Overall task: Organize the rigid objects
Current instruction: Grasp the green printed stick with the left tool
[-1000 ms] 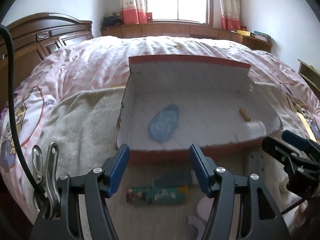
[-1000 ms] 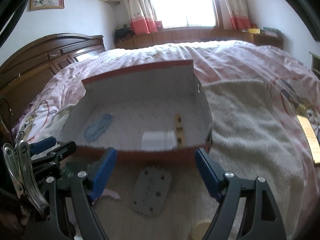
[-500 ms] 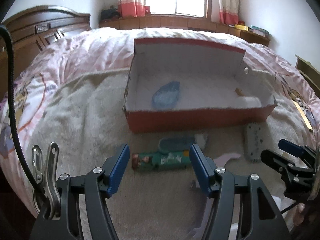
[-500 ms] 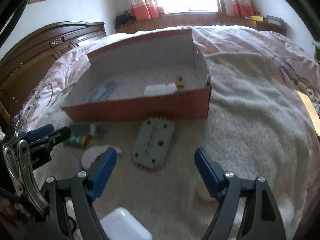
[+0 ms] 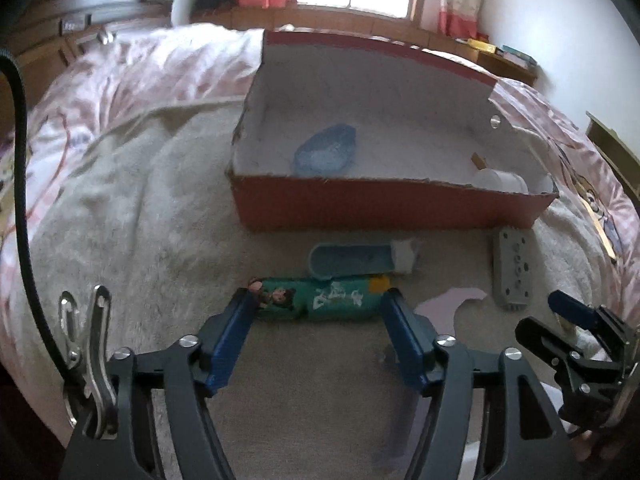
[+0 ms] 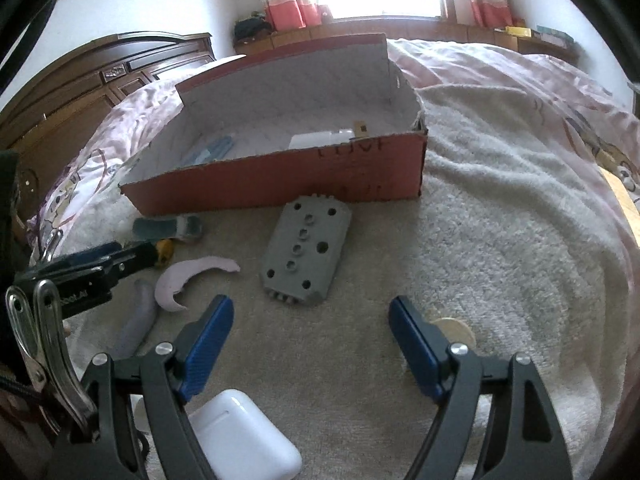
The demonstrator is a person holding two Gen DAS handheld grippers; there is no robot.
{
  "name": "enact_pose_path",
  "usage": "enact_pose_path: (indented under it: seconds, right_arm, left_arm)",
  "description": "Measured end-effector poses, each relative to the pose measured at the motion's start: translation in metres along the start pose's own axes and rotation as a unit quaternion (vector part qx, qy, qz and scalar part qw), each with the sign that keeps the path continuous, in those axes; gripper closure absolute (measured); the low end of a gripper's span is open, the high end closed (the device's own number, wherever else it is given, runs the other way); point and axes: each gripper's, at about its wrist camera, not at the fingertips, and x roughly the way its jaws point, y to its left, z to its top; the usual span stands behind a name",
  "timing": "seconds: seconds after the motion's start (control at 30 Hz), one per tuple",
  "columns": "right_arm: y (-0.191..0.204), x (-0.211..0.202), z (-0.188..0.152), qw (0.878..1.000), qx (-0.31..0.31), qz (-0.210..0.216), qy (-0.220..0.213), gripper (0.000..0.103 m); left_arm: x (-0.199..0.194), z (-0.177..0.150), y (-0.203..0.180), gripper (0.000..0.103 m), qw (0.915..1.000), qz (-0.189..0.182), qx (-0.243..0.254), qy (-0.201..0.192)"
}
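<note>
Left wrist view, left gripper [image 5: 318, 314] spread, flanking green tube [image 5: 320, 299]

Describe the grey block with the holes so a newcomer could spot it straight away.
Find the red cardboard box on the beige blanket. Just in front of its near wall, towards its right end, lies the grey block, flat on the blanket and ahead of the open right gripper. Unlike the curved pink piece to its left, it is a thick slab with round holes and toothed ends.

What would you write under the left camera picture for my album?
Left gripper open around a green tube on a fuzzy blanket, red box waiting behind.
</note>
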Motion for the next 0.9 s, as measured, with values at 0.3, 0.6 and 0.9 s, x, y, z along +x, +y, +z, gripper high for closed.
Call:
enact_pose_path:
  seconds: [0.3, 0.6, 0.9]
  right_arm:
    - [0.001, 0.001, -0.001, 1.000, -0.005, -0.002, -0.004, 0.019]
    - [0.000, 0.002, -0.002, 1.000, -0.005, 0.001, -0.007, 0.019]
    - [0.002, 0.003, -0.003, 1.000, -0.012, 0.001, -0.010, 0.016]
  left_arm:
    - [0.001, 0.001, -0.007, 0.027, 0.9996, 0.004, 0.027, 0.007]
    - [0.000, -0.002, 0.018, 0.027, 0.9998, 0.002, -0.010, 0.017]
    - [0.010, 0.000, 0.006, 0.021, 0.9992, -0.030, 0.002, 0.025]
